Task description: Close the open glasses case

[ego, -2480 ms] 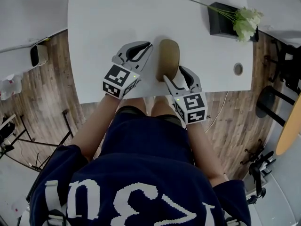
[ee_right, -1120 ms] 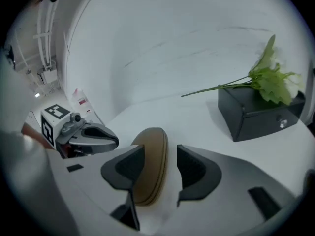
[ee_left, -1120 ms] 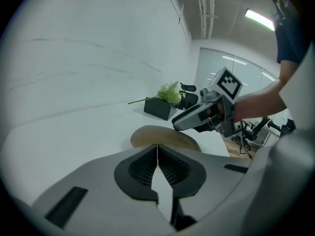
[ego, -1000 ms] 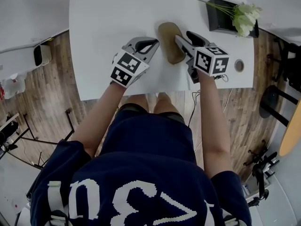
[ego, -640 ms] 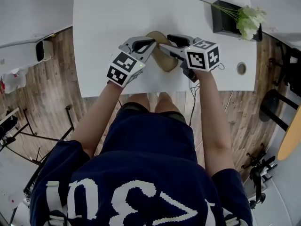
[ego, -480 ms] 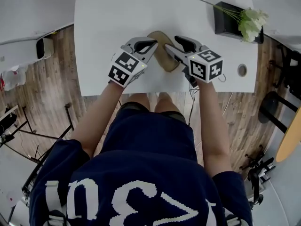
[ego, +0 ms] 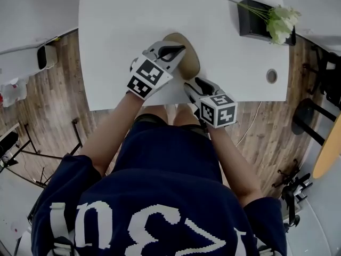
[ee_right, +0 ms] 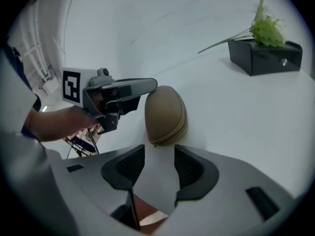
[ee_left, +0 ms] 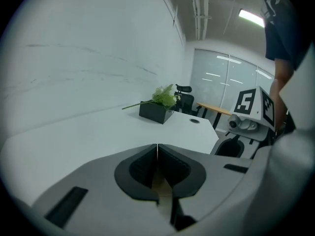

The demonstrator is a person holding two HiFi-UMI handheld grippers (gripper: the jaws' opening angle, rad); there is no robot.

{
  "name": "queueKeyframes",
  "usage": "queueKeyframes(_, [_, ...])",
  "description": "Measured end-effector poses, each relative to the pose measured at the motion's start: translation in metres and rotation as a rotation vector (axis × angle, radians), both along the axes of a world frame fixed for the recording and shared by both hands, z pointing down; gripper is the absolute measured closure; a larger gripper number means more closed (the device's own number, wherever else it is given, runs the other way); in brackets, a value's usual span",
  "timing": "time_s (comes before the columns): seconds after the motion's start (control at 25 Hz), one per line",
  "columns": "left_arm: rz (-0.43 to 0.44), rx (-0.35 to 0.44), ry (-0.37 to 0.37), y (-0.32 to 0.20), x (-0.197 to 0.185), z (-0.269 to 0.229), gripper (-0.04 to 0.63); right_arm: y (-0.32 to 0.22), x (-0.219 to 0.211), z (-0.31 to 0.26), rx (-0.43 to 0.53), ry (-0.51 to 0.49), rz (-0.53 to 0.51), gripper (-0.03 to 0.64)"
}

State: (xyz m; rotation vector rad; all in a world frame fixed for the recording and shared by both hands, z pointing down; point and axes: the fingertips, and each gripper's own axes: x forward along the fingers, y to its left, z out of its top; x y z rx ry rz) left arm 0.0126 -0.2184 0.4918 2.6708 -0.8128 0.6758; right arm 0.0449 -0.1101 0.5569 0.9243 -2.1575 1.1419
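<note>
One flower box (ego: 254, 21), one grommet hole (ego: 272, 77), beyond glasses case (ego: 191, 60)

Glasses case (ego: 192, 63) partly behind left claw (ego: 180, 49)

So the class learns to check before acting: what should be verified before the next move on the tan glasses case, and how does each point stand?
1. Tan oval zip-up glasses case closed: ok, halves meet along the seam.
2. Zip run fully round: cannot tell.
3. Case resting on the white table: ok.
4. Left gripper jaws together, tip at the case: ok.
5. Right gripper empty: ok; jaws apart, just been closing a little, nothing between them.
</note>
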Motion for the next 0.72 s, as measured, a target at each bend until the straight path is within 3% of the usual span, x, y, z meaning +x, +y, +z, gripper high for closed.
queueKeyframes(0.08, [-0.011,0.002,0.017,0.001,0.006,0.004,0.577,0.000,-0.008,0.004,-0.042,-0.042,0.084,0.419])
queueKeyframes(0.2, [-0.084,-0.001,0.110,-0.002,0.004,0.002,0.580,-0.008,-0.011,0.006,-0.046,-0.047,0.173,0.442])
queueKeyframes(0.32, [-0.087,0.017,0.103,-0.001,0.003,0.002,0.580,-0.005,-0.009,0.006,-0.003,-0.012,0.132,0.464])
queueKeyframes(0.44, [-0.070,0.028,0.064,0.000,0.004,0.003,0.580,-0.002,-0.006,0.004,0.066,0.042,0.046,0.562])
queueKeyframes(0.56, [-0.044,0.025,0.021,0.003,0.004,0.003,0.580,-0.001,-0.001,0.003,0.112,0.075,0.019,0.573])
queueKeyframes(0.72, [-0.036,0.049,0.029,0.005,0.004,0.004,0.580,-0.002,0.010,0.002,0.138,0.064,0.020,0.592])
